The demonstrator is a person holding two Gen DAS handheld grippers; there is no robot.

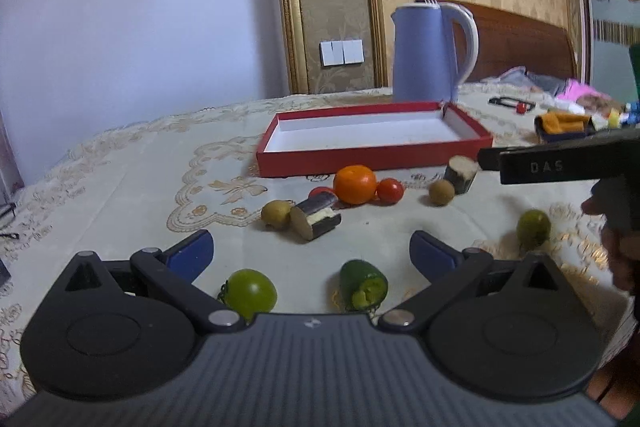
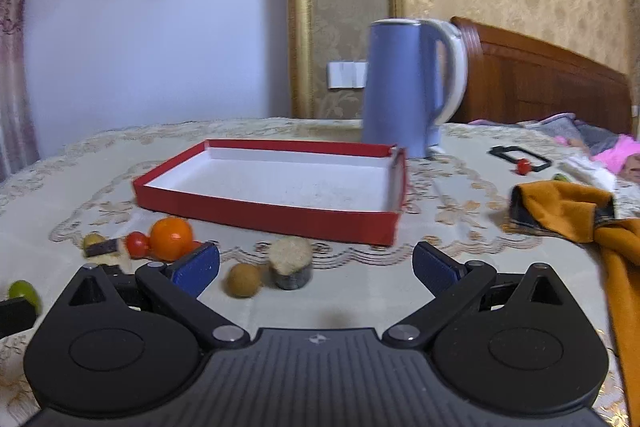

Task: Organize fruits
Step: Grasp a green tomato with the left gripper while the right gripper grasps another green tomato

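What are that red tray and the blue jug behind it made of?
The red tray looks like cardboard: thin matte walls, white paper-like lining, a split corner. The blue jug seems to be smooth plastic with a soft sheen and a white moulded handle, though a metal inside can't be ruled out.

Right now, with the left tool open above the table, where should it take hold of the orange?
Grip the orange across its round middle, descending from above. The left tool is open. A red tomato touches its right side, so place the fingers front and back.
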